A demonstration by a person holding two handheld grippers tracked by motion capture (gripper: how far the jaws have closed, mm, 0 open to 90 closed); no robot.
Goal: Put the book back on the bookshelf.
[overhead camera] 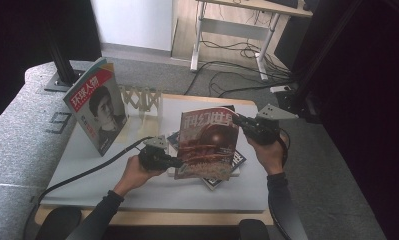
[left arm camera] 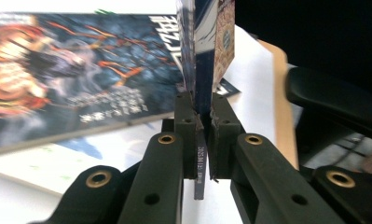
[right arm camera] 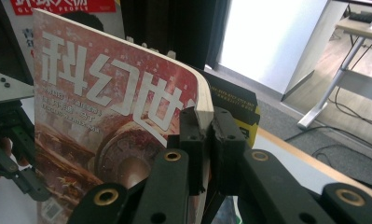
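A red-covered magazine (overhead camera: pixel 207 145) is held upright above the table between both grippers. My left gripper (overhead camera: pixel 178 162) is shut on its lower left edge; in the left gripper view the jaws (left arm camera: pixel 203 105) clamp the magazine's thin edge (left arm camera: pixel 203 56). My right gripper (overhead camera: pixel 235 119) is shut on its upper right corner; in the right gripper view the jaws (right arm camera: pixel 204 116) pinch the curved page block of the red magazine (right arm camera: pixel 104 107). Under it a dark magazine (overhead camera: pixel 234 162) (left arm camera: pixel 72 70) lies flat on the table.
Another magazine (overhead camera: pixel 97 105) (right arm camera: pixel 62 7), with a portrait cover, leans upright at the table's left, beside a wooden rack (overhead camera: pixel 142 100). A white mat (overhead camera: pixel 152 190) covers the tabletop. A desk frame (overhead camera: pixel 237 30) and floor cables (overhead camera: pixel 237 75) lie beyond the table.
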